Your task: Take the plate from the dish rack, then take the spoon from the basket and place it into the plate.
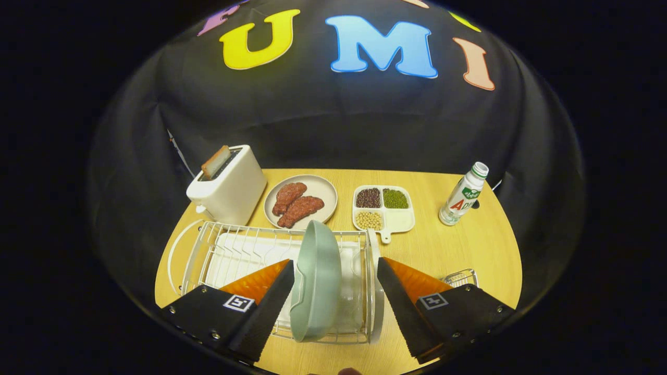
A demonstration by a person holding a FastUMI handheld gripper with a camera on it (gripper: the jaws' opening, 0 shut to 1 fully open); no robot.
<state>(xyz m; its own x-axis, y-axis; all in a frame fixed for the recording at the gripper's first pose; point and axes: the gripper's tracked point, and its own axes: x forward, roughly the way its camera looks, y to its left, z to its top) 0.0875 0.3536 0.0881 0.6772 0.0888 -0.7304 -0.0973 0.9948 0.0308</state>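
Note:
A pale green plate [318,281] stands on edge in the white wire dish rack [229,245]. My gripper [336,271] is open and hovers over the rack's right end, with the plate between the two fingers. The left finger is close against the plate's back; the right finger stands apart from it, near the rack's right rim. A small wire basket [461,277] peeks out just beyond the right finger; what lies inside it is hidden.
Beyond the rack sit a white toaster [229,187] with a slice of bread, a round plate of meat [301,202], a divided tray of beans [384,207] and a white bottle [464,195], all on the wooden table [453,245].

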